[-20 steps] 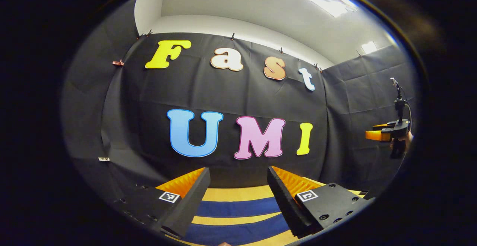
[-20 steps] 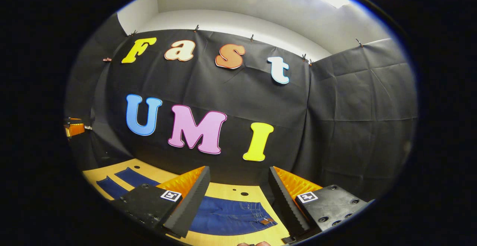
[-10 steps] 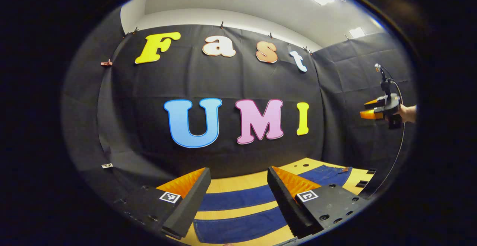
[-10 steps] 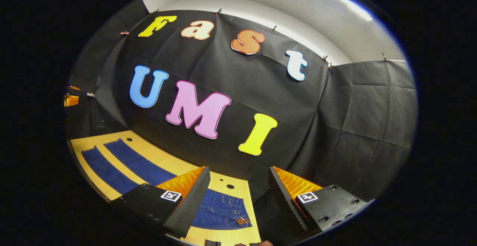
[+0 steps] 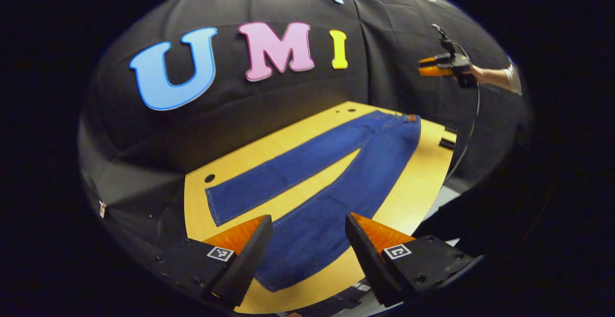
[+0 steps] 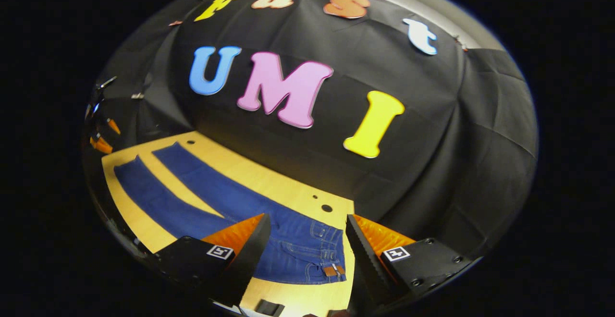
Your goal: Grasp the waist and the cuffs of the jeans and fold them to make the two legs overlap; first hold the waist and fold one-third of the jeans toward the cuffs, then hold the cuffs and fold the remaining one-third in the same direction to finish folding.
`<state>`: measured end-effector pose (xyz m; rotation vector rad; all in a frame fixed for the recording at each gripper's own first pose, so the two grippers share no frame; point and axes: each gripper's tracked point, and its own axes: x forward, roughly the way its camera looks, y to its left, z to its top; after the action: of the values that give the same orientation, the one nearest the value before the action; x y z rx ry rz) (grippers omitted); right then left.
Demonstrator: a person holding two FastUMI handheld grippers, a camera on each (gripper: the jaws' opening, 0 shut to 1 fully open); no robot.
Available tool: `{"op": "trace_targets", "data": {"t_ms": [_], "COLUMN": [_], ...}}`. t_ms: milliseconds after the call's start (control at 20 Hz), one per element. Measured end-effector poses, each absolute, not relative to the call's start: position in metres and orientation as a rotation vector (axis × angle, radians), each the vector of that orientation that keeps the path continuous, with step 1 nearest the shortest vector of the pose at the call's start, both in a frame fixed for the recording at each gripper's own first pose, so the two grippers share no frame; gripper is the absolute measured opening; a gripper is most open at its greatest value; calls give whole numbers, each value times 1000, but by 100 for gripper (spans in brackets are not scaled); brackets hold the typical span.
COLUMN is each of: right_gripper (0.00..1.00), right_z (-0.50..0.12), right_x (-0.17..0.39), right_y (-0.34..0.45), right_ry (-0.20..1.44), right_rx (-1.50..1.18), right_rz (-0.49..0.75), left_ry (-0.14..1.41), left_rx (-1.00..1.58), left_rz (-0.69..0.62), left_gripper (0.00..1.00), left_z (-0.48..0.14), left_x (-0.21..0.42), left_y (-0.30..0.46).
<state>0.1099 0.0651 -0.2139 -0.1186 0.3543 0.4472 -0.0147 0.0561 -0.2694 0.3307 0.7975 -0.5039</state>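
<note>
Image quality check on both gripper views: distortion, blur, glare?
Left gripper view: strong fisheye bend, the table edge curves and the jeans bow; centre sharp, the right gripper at the rim small and soft. Right gripper view: same barrel warp, jeans stitching at the waist crisp, left rim dark and smeared; no glare on the denim in either view.

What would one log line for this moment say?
blue denim jeans: flat, legs apart, unfolded | left hand-held gripper: open, above cuffs | right hand-held gripper: open, above waist | wooden table
</note>
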Motion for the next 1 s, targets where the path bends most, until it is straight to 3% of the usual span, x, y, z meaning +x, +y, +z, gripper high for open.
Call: {"op": "trace_targets", "data": {"t_ms": [200, 450, 700, 1000], "right_gripper": [96, 98, 95, 95], "right_z": [-314, -444, -491, -524], "right_x": [114, 49, 62, 60], "right_y": [103, 104, 75, 60], "right_ry": [528, 923, 1109, 1134], "right_rx": [-245, -415, -396, -621], "right_rz": [720, 1053, 1050, 1128], "left_ry": [1027, 1226, 1357, 1383], "left_rx": [522, 634, 709, 674], "left_rz": [-767, -913, -955, -997], "left_gripper": [97, 97, 97, 93], "left_z": [-335, -394, -423, -434], "left_x": [-47, -54, -59, -56], "left_y": [51, 65, 92, 75]}}
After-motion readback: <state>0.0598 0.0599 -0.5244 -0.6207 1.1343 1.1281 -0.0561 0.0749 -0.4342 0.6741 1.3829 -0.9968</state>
